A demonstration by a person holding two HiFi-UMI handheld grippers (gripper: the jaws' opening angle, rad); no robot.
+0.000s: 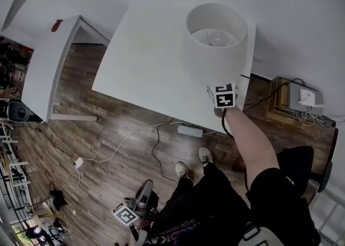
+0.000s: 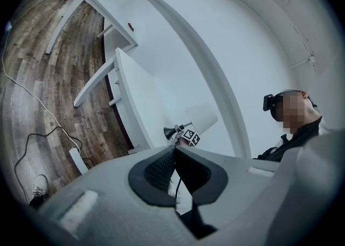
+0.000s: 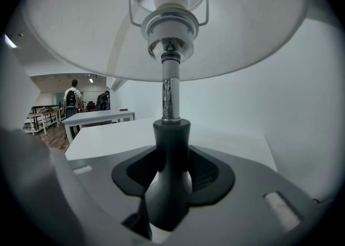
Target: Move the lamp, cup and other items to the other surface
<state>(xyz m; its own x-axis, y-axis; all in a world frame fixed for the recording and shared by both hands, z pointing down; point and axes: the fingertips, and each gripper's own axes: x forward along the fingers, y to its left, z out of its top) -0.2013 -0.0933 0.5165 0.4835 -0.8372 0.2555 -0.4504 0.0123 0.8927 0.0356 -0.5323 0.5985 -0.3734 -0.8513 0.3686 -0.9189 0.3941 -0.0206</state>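
Observation:
A lamp with a white shade [image 1: 213, 46] stands near the right end of a white table [image 1: 145, 62]. My right gripper [image 1: 222, 97] reaches under the shade, so the head view hides its jaws. In the right gripper view the lamp's dark neck [image 3: 171, 153] fills the gap between the pads, and the right gripper [image 3: 171, 174] is shut on it below the chrome stem [image 3: 171, 94]. My left gripper [image 1: 144, 192] hangs low beside the person's legs, shut and empty [image 2: 175, 156]. From there the lamp [image 2: 202, 117] shows far off. No cup is in view.
A second white table [image 1: 46, 72] stands to the left across wooden floor. A power strip [image 1: 188, 130] and cables lie by the table's near edge. A wooden box with a white device [image 1: 299, 99] sits at the right. People [image 3: 71, 97] stand far back.

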